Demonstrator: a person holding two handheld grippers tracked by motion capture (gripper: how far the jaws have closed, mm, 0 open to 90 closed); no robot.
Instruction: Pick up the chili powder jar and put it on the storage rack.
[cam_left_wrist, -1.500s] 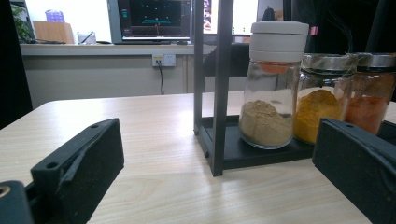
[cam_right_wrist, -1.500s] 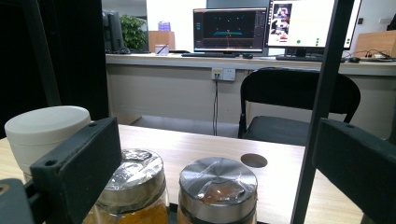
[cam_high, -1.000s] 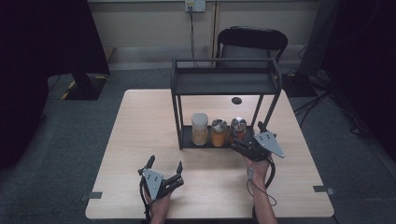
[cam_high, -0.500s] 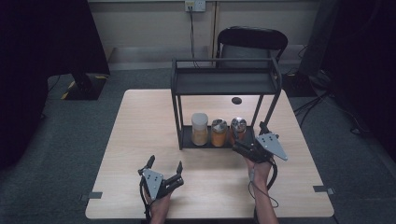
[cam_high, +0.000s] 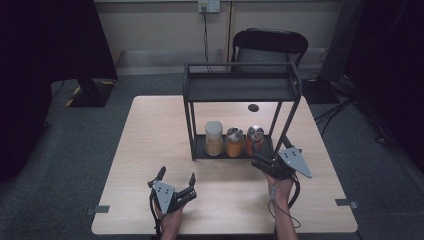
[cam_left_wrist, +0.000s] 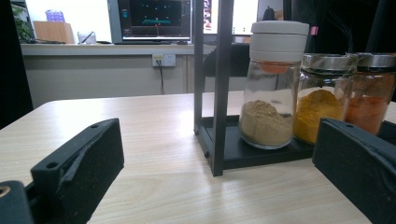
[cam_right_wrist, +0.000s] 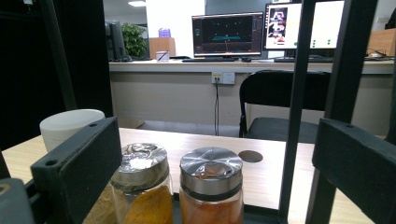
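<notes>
right tongs (cam_high: 261, 161) sit low by the rack (cam_high: 240, 87), tips lost against its dark base. red jar (cam_right_wrist: 211, 191) cut off at the bottom edge, white-lidded jar (cam_right_wrist: 70, 125) half behind a jaw.

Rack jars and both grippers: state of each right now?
White-lidded jar: lid on, upright, about a third full of tan powder.
Yellow-powder jar: metal lid on, upright.
Red-powder jar: metal lid on, upright, between the right gripper's jaws, not gripped.
Left gripper: open, holding nothing.
Right gripper: open at the rack.
</notes>
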